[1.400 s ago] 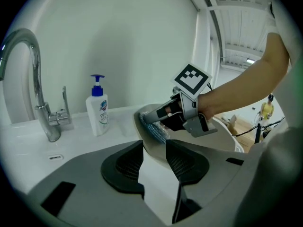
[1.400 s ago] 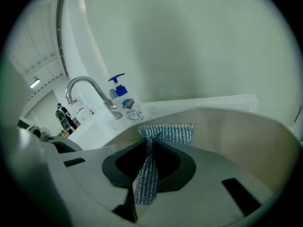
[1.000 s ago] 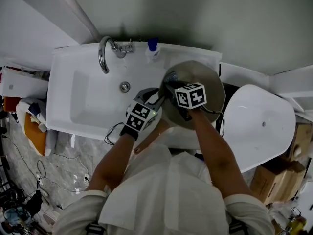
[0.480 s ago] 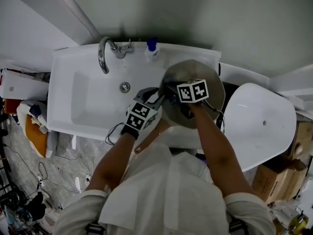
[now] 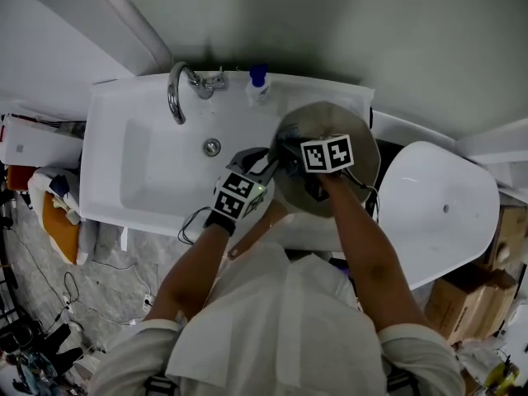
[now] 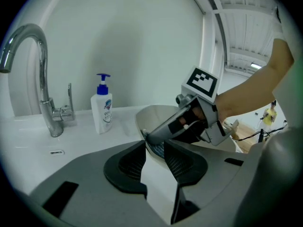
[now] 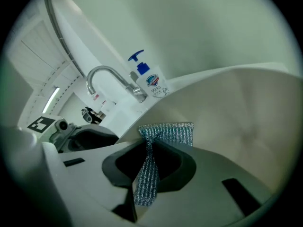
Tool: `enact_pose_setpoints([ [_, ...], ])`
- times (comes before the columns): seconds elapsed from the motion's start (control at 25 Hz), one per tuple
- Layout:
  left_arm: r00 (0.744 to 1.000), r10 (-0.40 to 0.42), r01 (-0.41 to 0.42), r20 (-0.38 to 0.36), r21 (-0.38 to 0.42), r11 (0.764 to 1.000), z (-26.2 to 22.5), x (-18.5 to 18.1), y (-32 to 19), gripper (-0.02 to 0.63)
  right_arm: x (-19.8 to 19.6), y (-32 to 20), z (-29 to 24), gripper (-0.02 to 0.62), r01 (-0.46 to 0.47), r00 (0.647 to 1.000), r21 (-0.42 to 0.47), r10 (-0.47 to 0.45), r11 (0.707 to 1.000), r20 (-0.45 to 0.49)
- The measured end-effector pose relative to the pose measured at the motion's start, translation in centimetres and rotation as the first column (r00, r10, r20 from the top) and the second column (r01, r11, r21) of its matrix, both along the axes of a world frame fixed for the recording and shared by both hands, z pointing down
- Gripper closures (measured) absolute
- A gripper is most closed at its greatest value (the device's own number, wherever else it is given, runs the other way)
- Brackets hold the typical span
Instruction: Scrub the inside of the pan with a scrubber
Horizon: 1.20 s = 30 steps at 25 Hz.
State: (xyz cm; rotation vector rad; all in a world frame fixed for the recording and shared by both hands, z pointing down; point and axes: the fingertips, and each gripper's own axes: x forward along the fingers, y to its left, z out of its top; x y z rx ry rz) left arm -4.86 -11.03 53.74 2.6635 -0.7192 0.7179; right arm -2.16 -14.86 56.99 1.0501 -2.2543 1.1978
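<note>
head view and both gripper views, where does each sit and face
Head view: on the person's head, looking steeply down at sink, pan; both forearms show.
Left gripper view: on left hand-held gripper, facing pan rim and faucet; right forearm shows.
Right gripper view: on right hand-held gripper, facing into pan past scrubber; left hand-held gripper shows.
Shared: both gripper views see faucet, soap bottle.

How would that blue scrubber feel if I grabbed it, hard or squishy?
Probably floppy: the scrubber pinches thin in the right tool and fans out beyond. Likely light, being open mesh. Rough weave, so hardly slippery.
</note>
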Motion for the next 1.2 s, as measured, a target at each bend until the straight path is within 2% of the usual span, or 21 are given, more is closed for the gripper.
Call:
enact_pose_setpoints([
  [0.32, 0.999, -0.038, 0.037, 0.026, 0.014, 0.999, 0.2, 0.0, -0.2, 0.485, -2.3, 5.6, 0.0, 0.546, 0.181, 0.981, -0.107, -0.172, 0.978, 0.089],
  [0.4, 0.998, -0.048, 0.047, 0.032, 0.018, 0.999, 0.1, 0.0, -0.2, 0.486, -2.3, 7.2, 0.0, 0.545, 0.242, 0.968, -0.163, -0.227, 0.956, 0.109],
  [0.56, 0.997, -0.069, 0.068, 0.047, 0.020, 0.997, -0.2, 0.2, -0.4, 0.495, -1.6, 10.9, 0.6, 0.545, 0.389, 0.921, -0.282, -0.374, 0.877, 0.107],
  [0.64, 0.995, -0.082, 0.081, 0.054, 0.027, 0.996, -0.2, 0.3, -0.6, 0.502, -1.4, 11.5, 0.8, 0.545, 0.412, 0.910, -0.296, -0.401, 0.862, 0.102],
  [0.72, 0.994, -0.094, 0.092, 0.058, 0.030, 0.995, -0.2, 0.4, -0.8, 0.506, -1.5, 11.0, 0.8, 0.544, 0.395, 0.918, -0.281, -0.385, 0.875, 0.093],
  [0.84, 0.993, -0.103, 0.101, 0.062, 0.033, 0.994, -0.2, 0.6, -0.9, 0.511, -1.8, 9.0, 0.6, 0.543, 0.327, 0.945, -0.224, -0.320, 0.918, 0.065],
  [0.92, 0.993, -0.100, 0.097, 0.067, 0.036, 0.995, -0.2, 0.7, -1.0, 0.511, -1.8, 7.9, 0.5, 0.543, 0.291, 0.957, -0.194, -0.287, 0.937, 0.049],
  [1.04, 0.995, -0.066, 0.064, 0.073, 0.034, 0.997, -0.2, 0.6, -0.9, 0.496, -1.8, 7.6, 0.4, 0.543, 0.280, 0.960, -0.181, -0.276, 0.943, 0.048],
  [1.2, 1.000, 0.004, -0.003, 0.023, -0.039, 0.999, -1.5, -0.5, 0.4, 0.408, -1.7, 8.1, 0.2, 0.543, 0.313, 0.950, -0.183, -0.308, 0.932, 0.056],
])
